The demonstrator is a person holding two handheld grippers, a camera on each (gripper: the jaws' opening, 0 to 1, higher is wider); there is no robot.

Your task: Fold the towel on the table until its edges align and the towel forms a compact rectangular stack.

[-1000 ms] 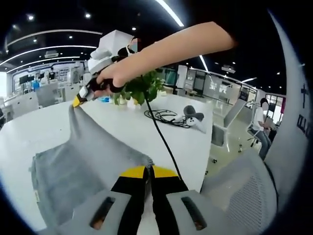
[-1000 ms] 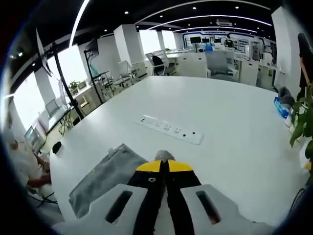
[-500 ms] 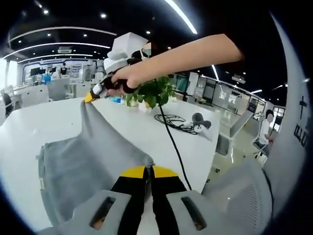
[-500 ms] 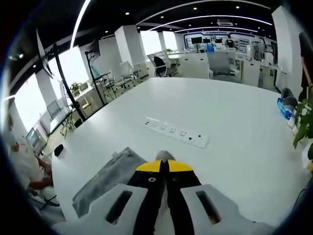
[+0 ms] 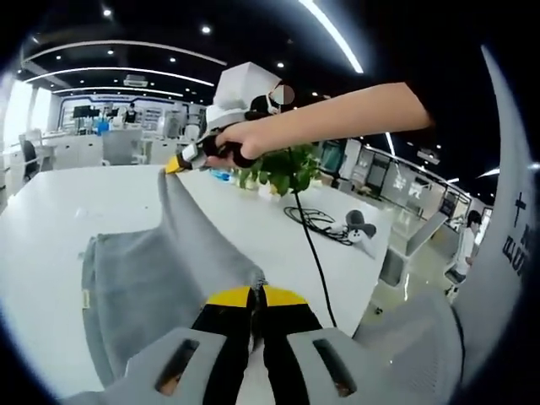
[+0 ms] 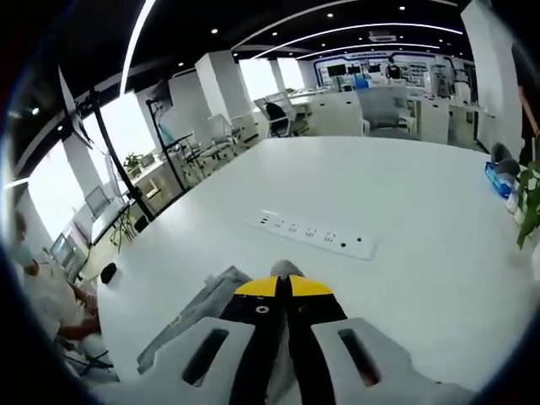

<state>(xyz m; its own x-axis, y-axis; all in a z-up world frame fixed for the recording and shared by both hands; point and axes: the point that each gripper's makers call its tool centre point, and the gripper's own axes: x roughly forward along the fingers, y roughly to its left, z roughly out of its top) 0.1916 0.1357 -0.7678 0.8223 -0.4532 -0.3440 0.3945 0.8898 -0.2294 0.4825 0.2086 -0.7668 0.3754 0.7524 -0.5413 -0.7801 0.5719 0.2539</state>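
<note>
Both grippers pinch corners of the gray towel (image 5: 160,261), lifting one edge off the table (image 6: 405,202). The left gripper (image 5: 254,295) is near, the right gripper (image 5: 181,162) far. Next, I think, carry this edge over onto the other edge.

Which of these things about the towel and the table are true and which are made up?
1. Both grippers pinch the grey towel. True: the left gripper and the right gripper each hold a corner.
2. The towel lies flat and neatly folded. False: one edge is lifted off the white table.
3. A white power strip lies on the table. True.
4. A red cup stands beside the green plant. False: a black cable lies near it.
</note>
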